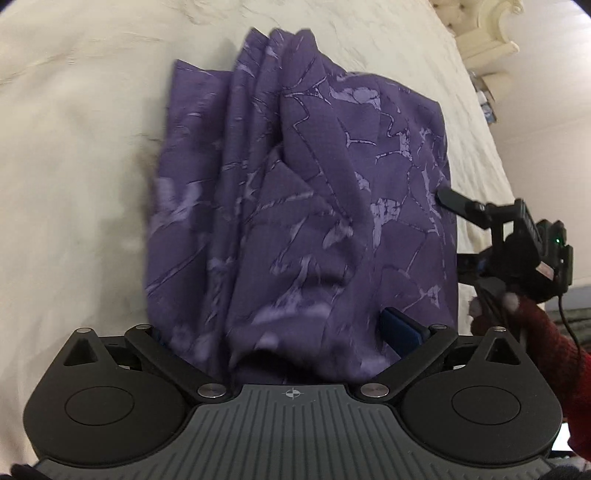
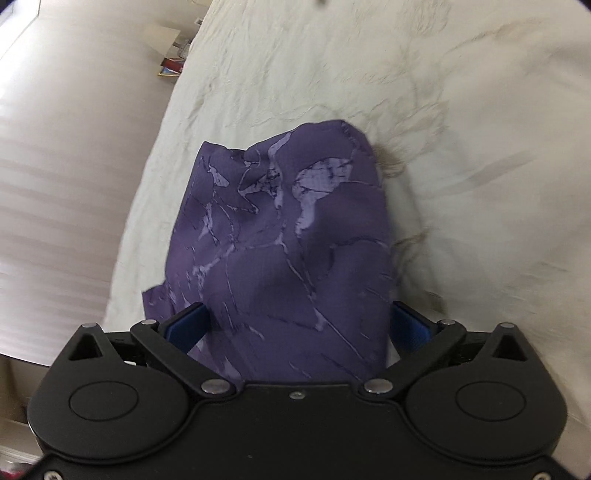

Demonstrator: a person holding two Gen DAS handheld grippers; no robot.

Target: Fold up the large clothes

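Note:
A purple garment [image 1: 295, 192] with a pale marbled print lies bunched on a cream bedspread [image 1: 74, 166]. My left gripper [image 1: 280, 332] stands wide open, and cloth lies draped between its blue pads [image 1: 400, 328]. The left pad is hidden under the cloth. The right gripper [image 1: 447, 197] shows at the garment's right edge, held by a hand in a red sleeve. In the right wrist view the garment [image 2: 280, 240] lies heaped between my right gripper's [image 2: 299, 325] spread blue pads [image 2: 186, 326], which are wide apart around it.
The bedspread [image 2: 443, 147] is wrinkled with an embroidered pattern. A cream carved headboard [image 1: 484, 29] stands at the far right. The bed's edge drops to the floor [image 2: 74, 166] on the left of the right wrist view, with small boxes [image 2: 171, 55] beyond.

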